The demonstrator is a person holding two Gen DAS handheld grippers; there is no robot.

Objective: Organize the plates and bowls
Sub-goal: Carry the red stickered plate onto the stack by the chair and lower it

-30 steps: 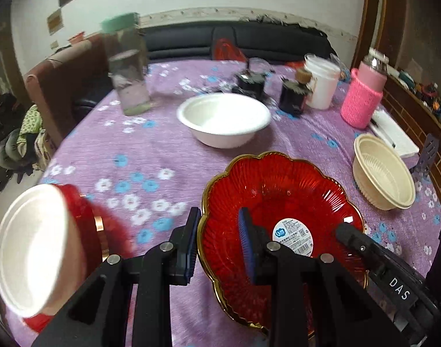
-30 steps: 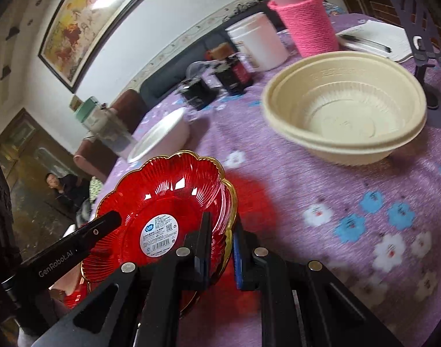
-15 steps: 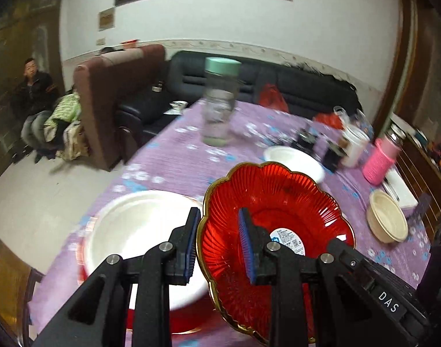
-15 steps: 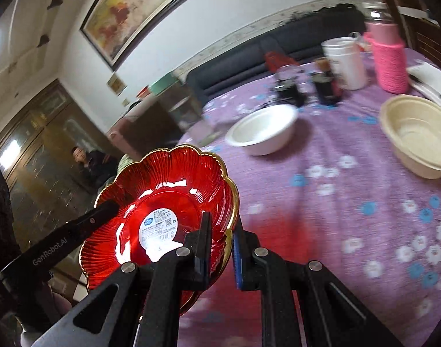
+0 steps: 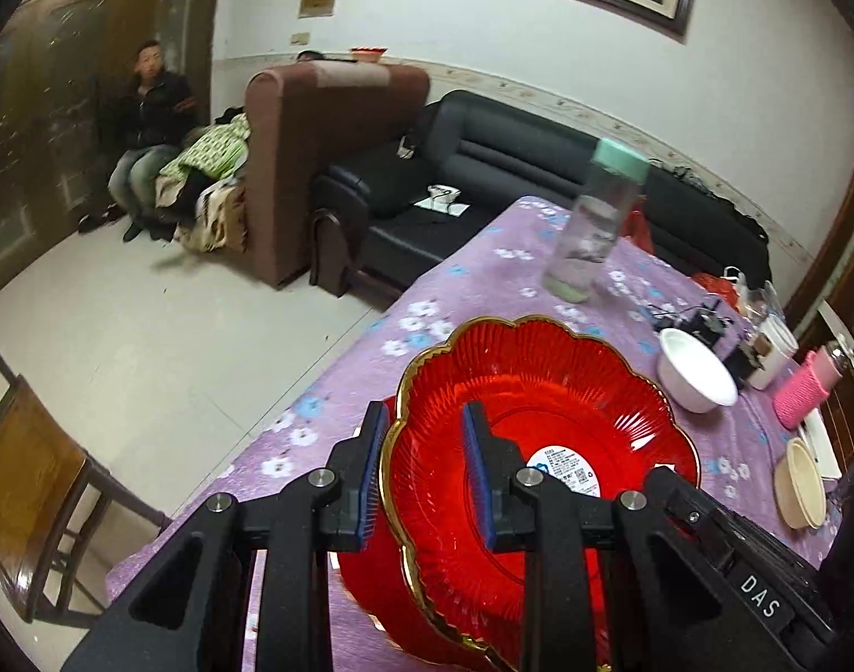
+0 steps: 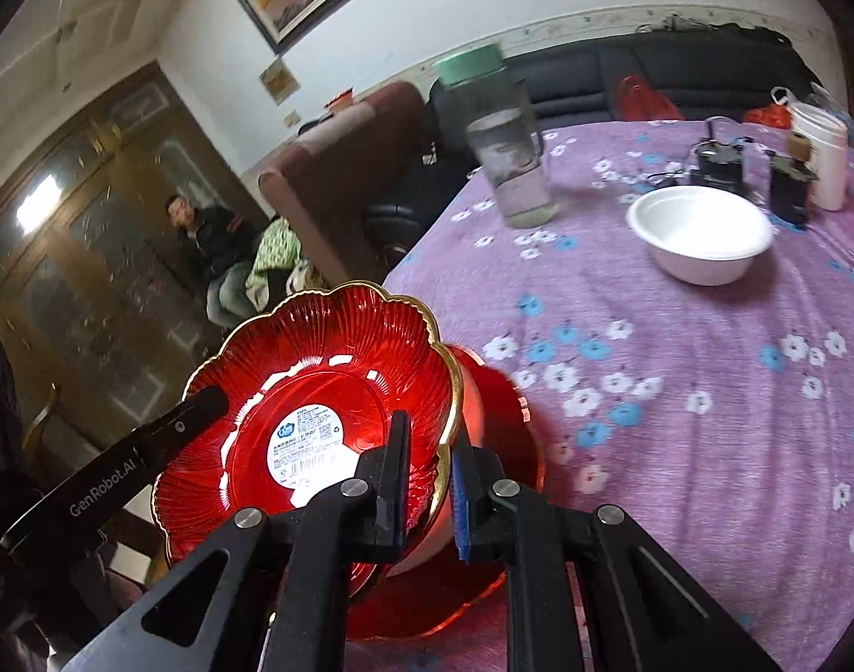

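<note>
Purple tablecloth [image 6: 679, 392], beige bowl [image 5: 799, 484] in left view only

The right hand-held gripper [image 6: 429, 484] pinches the gold rim of a red scalloped plate [image 6: 315, 392], held above a second red dish [image 6: 499, 409] at the bench [image 6: 679, 392] edge; a white bowl [image 6: 701, 235] and a green-lidded jar [image 6: 505, 151] stand farther back
</note>
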